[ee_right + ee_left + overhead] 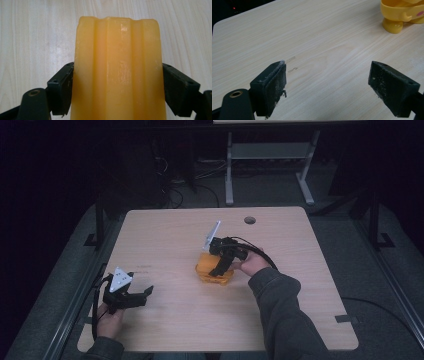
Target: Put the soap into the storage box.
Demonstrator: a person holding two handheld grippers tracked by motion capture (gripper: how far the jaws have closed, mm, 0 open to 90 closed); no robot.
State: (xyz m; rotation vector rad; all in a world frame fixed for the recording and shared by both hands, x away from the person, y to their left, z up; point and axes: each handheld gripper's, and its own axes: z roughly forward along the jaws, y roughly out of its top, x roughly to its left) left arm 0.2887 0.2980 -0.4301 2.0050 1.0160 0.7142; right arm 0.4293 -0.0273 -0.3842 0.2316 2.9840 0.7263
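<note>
A yellow-orange plastic toy (204,268) stands at the middle of the wooden table (165,230). My right gripper (218,269) comes onto it from the right, and in the right gripper view its jaws press both sides of the toy's ribbed yellow body (117,50), so the right gripper (117,86) is shut on it. My left gripper (143,297) hovers low near the table's front left corner. The left gripper (328,82) has its jaws wide apart and nothing between them, and the toy (398,15) with a round foot sits far off at the top right.
A round cable hole (250,220) lies near the table's far edge. A faint tape mark (291,60) is on the wood ahead of the left jaws. Behind the table, a second desk's metal legs (229,170) and loose cables (172,195) are on the dark floor.
</note>
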